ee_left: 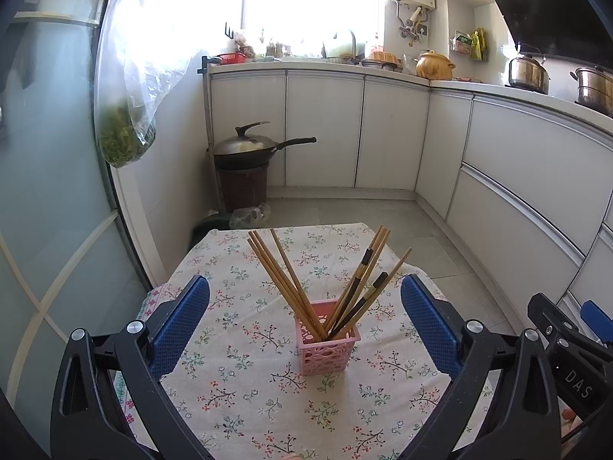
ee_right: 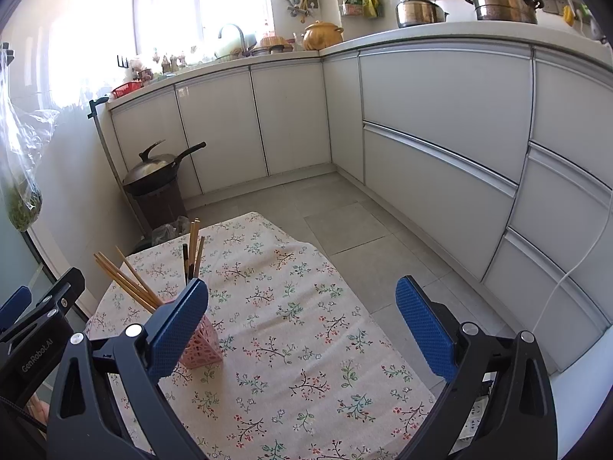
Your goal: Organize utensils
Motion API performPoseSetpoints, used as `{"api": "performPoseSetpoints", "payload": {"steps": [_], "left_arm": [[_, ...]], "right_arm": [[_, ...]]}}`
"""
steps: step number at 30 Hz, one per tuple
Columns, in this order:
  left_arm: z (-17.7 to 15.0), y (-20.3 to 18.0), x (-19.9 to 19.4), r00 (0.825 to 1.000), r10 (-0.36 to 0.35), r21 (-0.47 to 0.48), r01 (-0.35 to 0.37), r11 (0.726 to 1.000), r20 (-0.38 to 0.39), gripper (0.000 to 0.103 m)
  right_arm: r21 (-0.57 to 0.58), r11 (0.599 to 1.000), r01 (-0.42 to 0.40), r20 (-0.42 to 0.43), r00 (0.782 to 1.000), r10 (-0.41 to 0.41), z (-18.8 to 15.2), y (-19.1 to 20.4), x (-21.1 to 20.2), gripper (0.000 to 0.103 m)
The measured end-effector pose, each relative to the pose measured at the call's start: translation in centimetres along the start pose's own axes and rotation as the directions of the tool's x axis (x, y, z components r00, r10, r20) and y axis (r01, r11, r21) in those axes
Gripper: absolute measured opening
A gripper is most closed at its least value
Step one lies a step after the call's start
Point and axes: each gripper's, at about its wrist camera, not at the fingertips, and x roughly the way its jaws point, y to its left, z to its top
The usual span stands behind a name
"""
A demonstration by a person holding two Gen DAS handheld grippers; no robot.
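While both claws gape empty, the right claw (ee_right: pixel 302 322) half hides the pink basket (ee_right: pixel 203 349) of chopsticks (ee_right: pixel 128 287).

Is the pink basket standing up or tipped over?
Standing up. The basket sits flat on the tablecloth, and the chopsticks poke out its top.

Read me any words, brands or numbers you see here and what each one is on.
"DAS": on the right gripper body, seen from the left wrist.
"GenRobot.AI": on the left gripper body, seen from the right wrist.
Wall packets: print too small to read.
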Motion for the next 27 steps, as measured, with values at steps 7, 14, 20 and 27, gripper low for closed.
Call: {"api": "performPoseSetpoints", "payload": {"steps": [7,14,20,27], "left_arm": [[0.01,0.01,0.03,1.000,0.001,0.000,-0.001,1.000,-0.001,0.096],[-0.07,0.00,0.06,1.000,0.003,0.003,-0.003,1.000,-0.004,0.096],[-0.11,-0.01,0.02,1.000,0.005,0.004,-0.005,1.000,-0.004,0.096],[-0.08,-0.01,-0.01,1.000,0.004,0.003,-0.004,1.000,-0.005,0.096]], "right_arm": [[-0.001,1.000,0.001,-0.001,1.000,-0.001,-0.09,0.00,0.03,0.096],[-0.003,1.000,0.001,-0.003,1.000,-0.001,-0.10,0.06,0.04,0.096],[-0.003,1.000,0.000,-0.005,1.000,-0.001,-0.15,0.07,0.08,0.096],[-0.006,1.000,0.001,-0.008,1.000,-0.001,-0.35,0.08,0.19,0.096]]}}
